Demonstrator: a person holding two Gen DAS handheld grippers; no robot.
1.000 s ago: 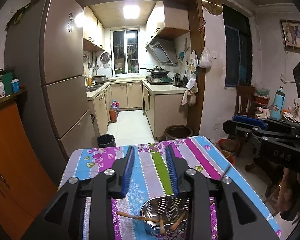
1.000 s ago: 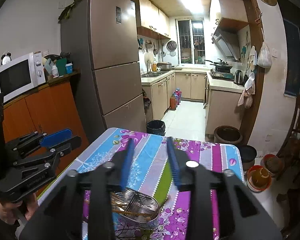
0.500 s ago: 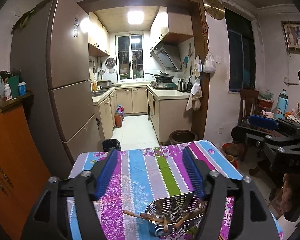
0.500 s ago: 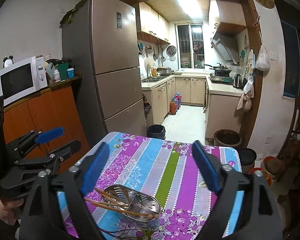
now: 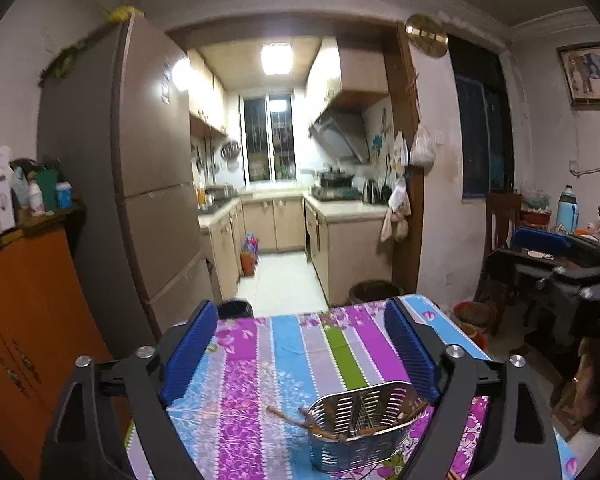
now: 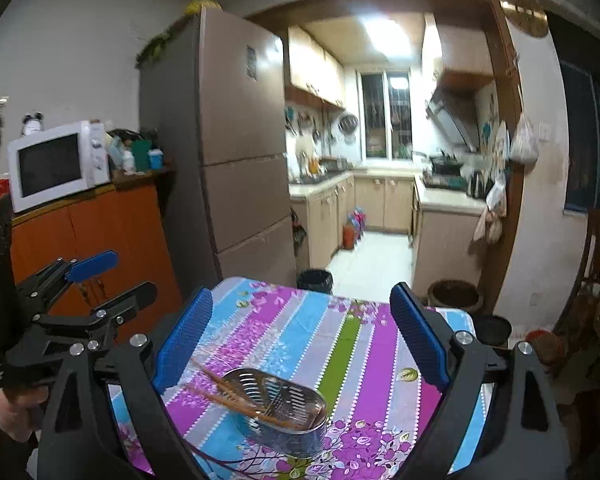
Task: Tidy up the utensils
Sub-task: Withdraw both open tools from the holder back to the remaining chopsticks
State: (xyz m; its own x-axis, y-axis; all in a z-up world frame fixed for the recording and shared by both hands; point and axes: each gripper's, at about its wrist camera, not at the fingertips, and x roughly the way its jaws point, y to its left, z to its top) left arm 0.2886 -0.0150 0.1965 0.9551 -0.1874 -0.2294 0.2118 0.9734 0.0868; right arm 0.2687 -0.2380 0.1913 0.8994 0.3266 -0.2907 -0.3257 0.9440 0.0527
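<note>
Both the left gripper (image 5: 300,350) and right gripper (image 6: 302,342) gape empty, jaws just opened. Chopsticks (image 6: 236,398) lie in the holder (image 5: 360,426), blurred, count unclear.

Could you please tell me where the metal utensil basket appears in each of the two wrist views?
Left wrist: the basket sits low, right of centre, on the striped tablecloth.
Right wrist: the basket sits low, left of centre.
Shared landmark: the fridge beyond the table.
</note>
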